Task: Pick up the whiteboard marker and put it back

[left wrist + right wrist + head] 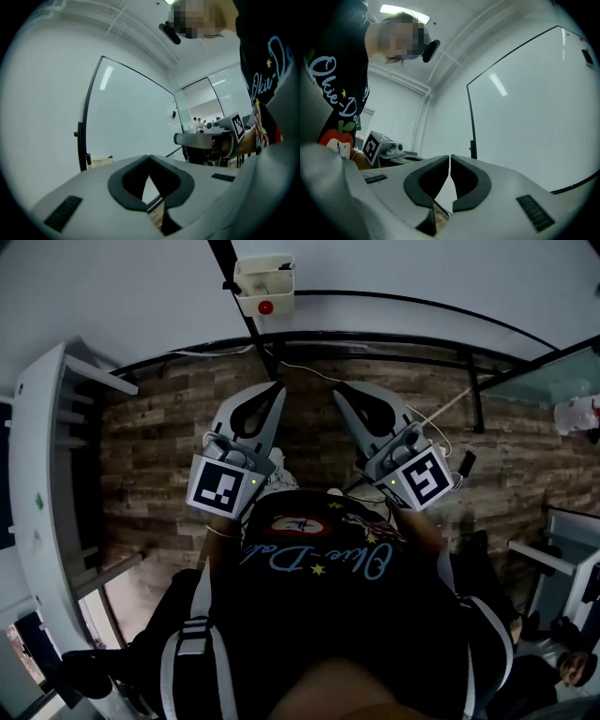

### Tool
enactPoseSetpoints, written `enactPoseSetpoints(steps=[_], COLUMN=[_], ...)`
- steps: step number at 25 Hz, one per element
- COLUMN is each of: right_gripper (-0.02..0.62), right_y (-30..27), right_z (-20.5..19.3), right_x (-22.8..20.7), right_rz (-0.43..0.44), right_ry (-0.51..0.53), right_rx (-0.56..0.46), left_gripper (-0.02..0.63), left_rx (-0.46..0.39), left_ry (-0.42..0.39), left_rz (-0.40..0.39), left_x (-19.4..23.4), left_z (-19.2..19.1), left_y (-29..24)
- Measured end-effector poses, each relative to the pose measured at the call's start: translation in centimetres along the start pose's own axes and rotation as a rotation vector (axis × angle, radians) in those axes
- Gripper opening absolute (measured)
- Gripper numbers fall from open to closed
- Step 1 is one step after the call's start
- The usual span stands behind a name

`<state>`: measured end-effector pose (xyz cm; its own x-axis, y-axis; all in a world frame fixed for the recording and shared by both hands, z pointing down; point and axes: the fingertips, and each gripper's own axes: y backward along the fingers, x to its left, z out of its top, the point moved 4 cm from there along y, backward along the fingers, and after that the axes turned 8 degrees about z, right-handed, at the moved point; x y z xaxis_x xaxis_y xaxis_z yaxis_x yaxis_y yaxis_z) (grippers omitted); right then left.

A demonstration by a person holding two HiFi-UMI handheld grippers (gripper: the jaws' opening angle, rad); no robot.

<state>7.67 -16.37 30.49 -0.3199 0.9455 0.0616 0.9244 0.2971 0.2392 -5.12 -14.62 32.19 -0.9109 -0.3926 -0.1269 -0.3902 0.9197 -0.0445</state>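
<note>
The left gripper (pixel 149 157) has its dark padded jaws meeting at the tips with nothing between them. The right gripper (pixel 450 157) is likewise pressed together and empty. Both point at the lower edge of the smooth, black-framed whiteboard (pixel 131 117), above a wood-plank floor (pixel 159 456). The whiteboard marker cannot be made out.

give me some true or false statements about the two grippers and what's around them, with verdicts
1. The left gripper has its jaws together with nothing between them. True.
2. The right gripper is clamped on a whiteboard marker. False: its jaws are closed on nothing.
3. A whiteboard stands ahead of the grippers. True.
4. The floor is grey carpet. False: it looks like brown wood planks.
</note>
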Motion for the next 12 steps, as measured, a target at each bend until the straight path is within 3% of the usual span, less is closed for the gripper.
enactPoseSetpoints(steps=[12], right_gripper=[0.032], right_y=[-5.2], right_z=[-1.7], right_x=[-2.0], right_rz=[-0.027], right_ry=[0.016], right_rx=[0.034], left_gripper=[-0.006], left_rx=[-0.001], left_ry=[0.013], left_rz=[-0.036], left_x=[5.5], left_z=[-1.0], left_y=[-2.4])
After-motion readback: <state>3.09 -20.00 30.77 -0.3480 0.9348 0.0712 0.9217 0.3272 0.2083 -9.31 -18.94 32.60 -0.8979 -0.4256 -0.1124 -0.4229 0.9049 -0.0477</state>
